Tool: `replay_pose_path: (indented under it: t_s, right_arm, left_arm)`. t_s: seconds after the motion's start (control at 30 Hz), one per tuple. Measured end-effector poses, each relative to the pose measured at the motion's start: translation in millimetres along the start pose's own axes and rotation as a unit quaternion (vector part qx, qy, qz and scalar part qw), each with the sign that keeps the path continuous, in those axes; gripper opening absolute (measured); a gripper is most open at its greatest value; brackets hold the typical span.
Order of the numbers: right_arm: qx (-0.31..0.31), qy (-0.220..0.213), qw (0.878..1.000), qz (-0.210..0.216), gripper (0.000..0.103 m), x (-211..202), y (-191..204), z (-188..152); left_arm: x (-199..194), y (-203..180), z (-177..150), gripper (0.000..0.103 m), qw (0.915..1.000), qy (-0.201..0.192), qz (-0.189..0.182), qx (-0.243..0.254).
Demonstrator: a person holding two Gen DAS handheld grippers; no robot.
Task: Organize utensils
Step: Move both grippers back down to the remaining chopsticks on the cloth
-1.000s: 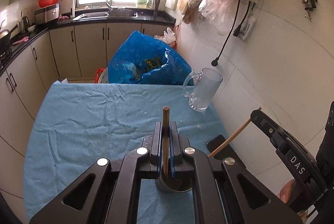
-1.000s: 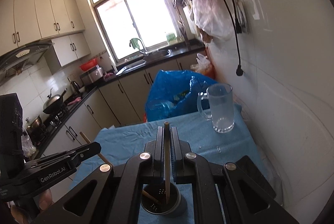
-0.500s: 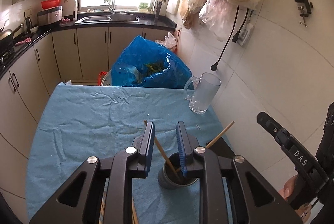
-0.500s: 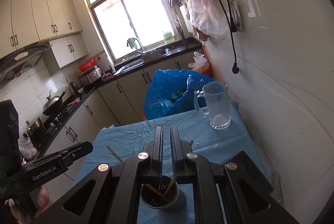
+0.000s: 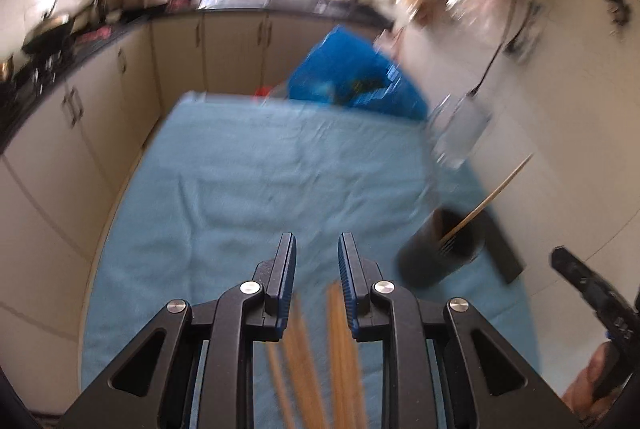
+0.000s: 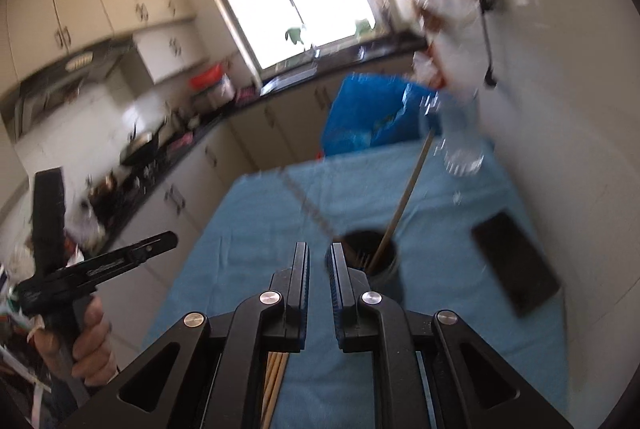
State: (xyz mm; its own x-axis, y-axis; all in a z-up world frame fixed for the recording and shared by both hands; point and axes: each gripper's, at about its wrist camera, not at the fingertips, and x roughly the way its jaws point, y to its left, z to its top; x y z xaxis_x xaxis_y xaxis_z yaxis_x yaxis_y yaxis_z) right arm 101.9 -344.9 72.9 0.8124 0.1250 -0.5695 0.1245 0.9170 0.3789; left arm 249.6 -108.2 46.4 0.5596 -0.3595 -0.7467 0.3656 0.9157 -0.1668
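The left gripper (image 5: 316, 265) hangs over the blue-covered tabletop (image 5: 248, 181) with its jaws narrowly parted and nothing between the pads; below and behind them lies a blurred bundle of loose chopsticks (image 5: 316, 357), which the right wrist view shows only as a few tips (image 6: 274, 381) under its own frame. The right gripper (image 6: 318, 269) has its jaws just a slit apart and opening, with nothing held. The dark utensil cup (image 5: 440, 249) stands on the cloth to the right of the left gripper, with one chopstick (image 5: 492, 197) leaning out toward the wall. From the right wrist the same cup (image 6: 380, 261) sits just beyond the fingertips, and a second, blurred stick is seen slanting left. Only this view shows the dark phone (image 6: 516, 261) fully, lying flat right of the cup, and the person's hand (image 6: 80, 341) gripping the other handle. A glass mug (image 6: 460, 145) stands at the far edge.
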Motion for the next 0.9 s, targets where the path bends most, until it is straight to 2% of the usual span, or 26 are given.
replay_pose_path:
  t_s: [0.07,0.2,0.3,0.57,0.67,0.83,0.87,0.9]
  right_arm:
    - [-0.002,0.019,1.0,0.002,0.011,12,4,-10]
    - [0.002,0.058,0.998,0.002,0.011,40,7,-29]
    - [0.005,0.076,0.997,-0.006,0.011,51,7,-39]
    - [0.006,0.09,0.996,-0.012,0.011,58,4,-48]
    - [0.007,0.096,0.995,-0.012,0.011,62,3,-49]
    - [0.003,0.109,0.994,-0.009,0.011,73,9,-52]
    - [0.002,0.112,0.994,-0.007,0.011,76,10,-52]
    - [0.0,0.116,0.993,-0.006,0.011,80,14,-52]
  left_arm:
    - [28,15,-18,0.02,0.9988,0.047,-0.003,-0.01]
    - [76,25,-40,0.02,0.993,0.115,-0.02,-0.016]
    - [101,26,-48,0.017,0.9887,0.146,-0.028,-0.019]
    - [132,15,-49,0.015,0.985,0.171,-0.021,-0.012]
    - [142,15,-51,0.015,0.9837,0.179,0.002,-0.011]
    - [152,12,-50,0.014,0.9838,0.179,0.014,-0.003]
    - [152,12,-50,0.013,0.9837,0.179,0.016,-0.005]
    - [152,13,-50,0.008,0.9834,0.18,0.02,-0.007]
